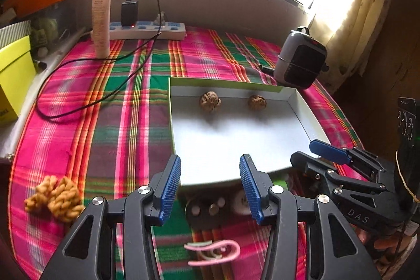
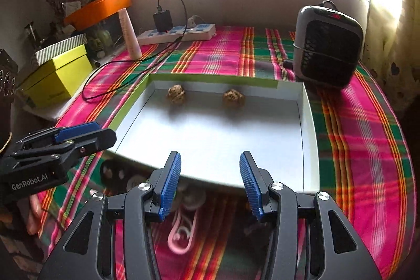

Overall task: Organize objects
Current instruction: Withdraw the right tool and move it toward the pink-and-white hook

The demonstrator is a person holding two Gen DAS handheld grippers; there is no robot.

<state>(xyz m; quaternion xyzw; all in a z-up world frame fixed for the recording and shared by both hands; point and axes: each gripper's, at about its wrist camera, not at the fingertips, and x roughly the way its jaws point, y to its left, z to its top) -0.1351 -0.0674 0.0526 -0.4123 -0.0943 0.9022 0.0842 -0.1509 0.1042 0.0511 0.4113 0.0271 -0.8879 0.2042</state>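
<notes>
A shallow white box [image 1: 304, 109] with a green outer wall lies on the plaid cloth; two walnuts [image 1: 209, 101] [image 1: 257, 102] rest near its far wall. My left gripper [image 1: 210, 162] hovers over the box's near edge, open, nothing between its blue pads. In the right wrist view the same box [image 2: 307, 138] and walnuts [image 2: 176, 94] [image 2: 233, 98] show, with my right gripper [image 2: 210, 159] open and empty above the near edge. Each gripper appears in the other's view: the right gripper [image 1: 315, 151] at the right, the left gripper [image 2: 78, 133] at the left.
A yellow-brown knotted lump [image 1: 53, 198] lies at the left. A pink clip [image 1: 215, 251] and small round items [image 1: 210, 206] lie by the box's near edge. A heater [image 1: 302, 62], power strip [image 1: 149, 30], tube [image 1: 101, 20] and cable [image 1: 78, 85] stand behind; a yellow box [image 1: 13, 78] is at far left.
</notes>
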